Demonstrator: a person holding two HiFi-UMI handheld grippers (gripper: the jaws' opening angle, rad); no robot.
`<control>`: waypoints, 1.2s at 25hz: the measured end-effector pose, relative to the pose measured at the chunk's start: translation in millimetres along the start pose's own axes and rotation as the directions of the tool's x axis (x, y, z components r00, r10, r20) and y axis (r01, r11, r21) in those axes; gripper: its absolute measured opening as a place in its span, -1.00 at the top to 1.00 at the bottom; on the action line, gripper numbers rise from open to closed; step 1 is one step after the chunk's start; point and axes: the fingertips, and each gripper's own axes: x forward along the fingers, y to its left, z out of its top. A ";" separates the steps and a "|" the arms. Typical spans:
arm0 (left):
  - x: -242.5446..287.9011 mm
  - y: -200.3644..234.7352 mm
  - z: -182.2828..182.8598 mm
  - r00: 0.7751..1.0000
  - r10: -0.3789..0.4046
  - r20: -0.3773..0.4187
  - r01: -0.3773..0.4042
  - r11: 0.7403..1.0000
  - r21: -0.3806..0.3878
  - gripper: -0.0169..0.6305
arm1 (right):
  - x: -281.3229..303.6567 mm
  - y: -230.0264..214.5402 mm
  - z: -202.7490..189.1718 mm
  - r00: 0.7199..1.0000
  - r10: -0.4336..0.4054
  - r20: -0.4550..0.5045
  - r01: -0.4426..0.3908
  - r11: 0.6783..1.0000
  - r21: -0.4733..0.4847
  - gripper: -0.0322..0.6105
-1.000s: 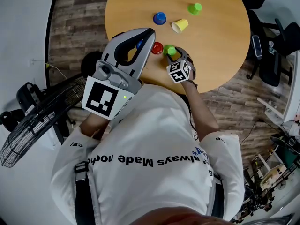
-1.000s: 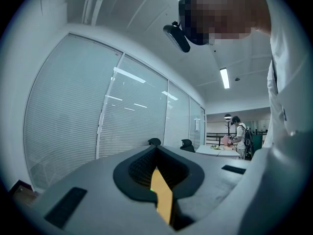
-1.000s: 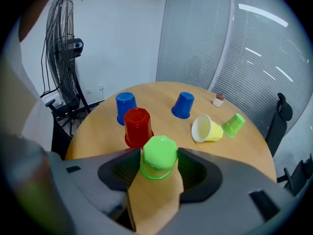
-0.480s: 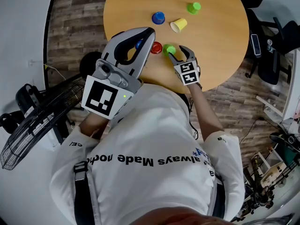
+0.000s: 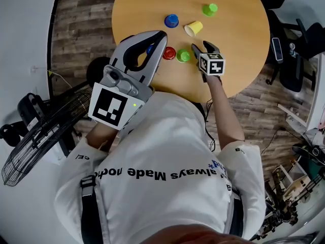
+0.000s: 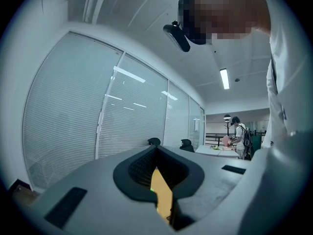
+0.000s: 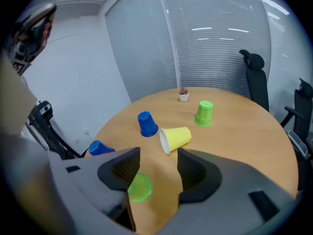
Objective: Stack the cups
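While the left tool (image 6: 157,153) sits narrow, the right tool (image 7: 156,160) gapes wide beside a green cup (image 7: 140,188).

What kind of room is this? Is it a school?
Probably an office meeting room, not a school: a round wooden table, black office chairs beside it, and long rows of blinds.

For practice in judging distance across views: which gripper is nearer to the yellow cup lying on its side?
Right. The right gripper hangs just short of the yellow cup, with its open jaws aimed toward it. The left gripper is farther off, beyond the red cup.
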 end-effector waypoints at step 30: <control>20.7 47.1 -27.5 0.994 0.075 -0.075 -0.079 0.995 -0.052 0.88 | 112.5 -84.3 22.1 0.994 0.056 -0.095 0.039 0.629 0.776 0.05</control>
